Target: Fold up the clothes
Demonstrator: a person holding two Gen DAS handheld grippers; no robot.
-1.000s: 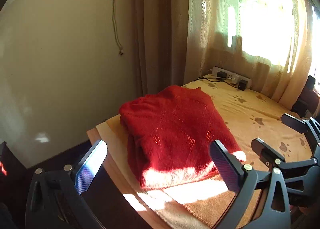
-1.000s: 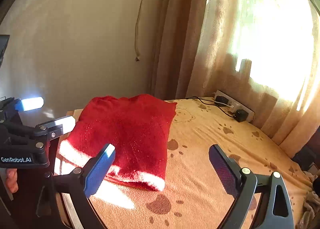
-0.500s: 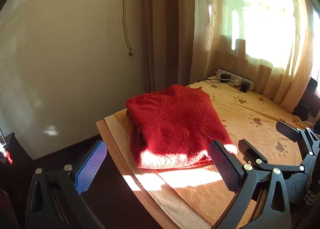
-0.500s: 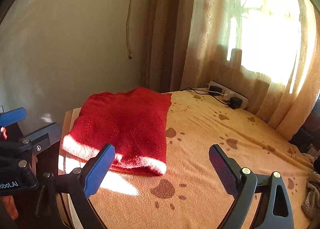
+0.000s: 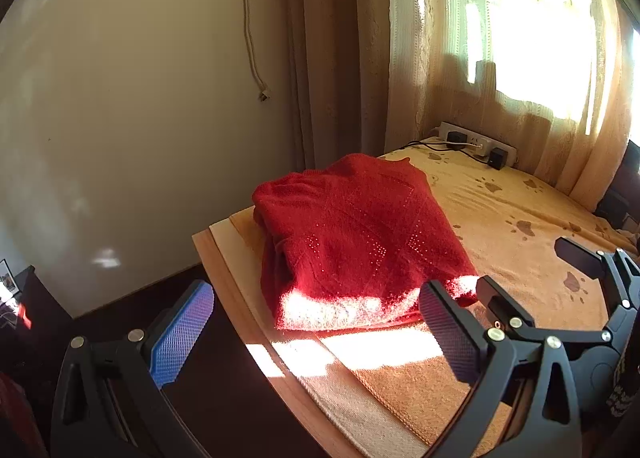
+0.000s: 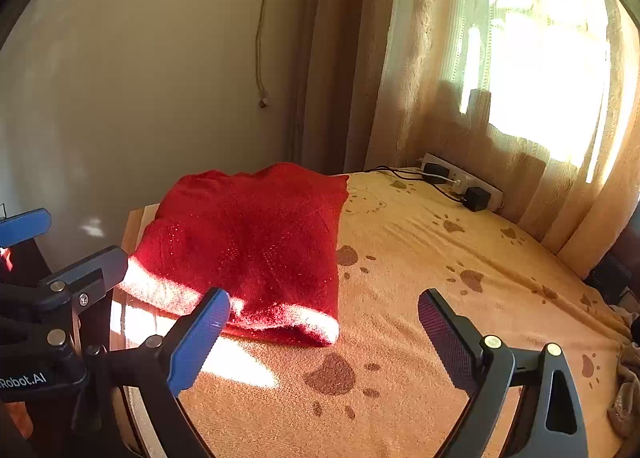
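2 tongs, left tongs (image 5: 316, 332) and right tongs (image 6: 324, 332), hang spread wide with nothing between their pads, both held back from the sweater (image 5: 356, 242), which lies as a compact folded stack near the left corner of the table (image 5: 224, 258), on a tan cloth (image 6: 420, 298) printed with paw marks. by my reading the fold looks done, so the step in hand is most likely a check or a last tidy. to do it well, i would look along the near hem, lit by a strip of sun, for a loose layer, and nudge any stray edge flush with 1 pad rather than pinching, since a knit this soft drags and bunches. the stack sits close to the table's edge, so any push is better aimed inward. a power strip (image 6: 460, 181) lies well apart by the curtain.
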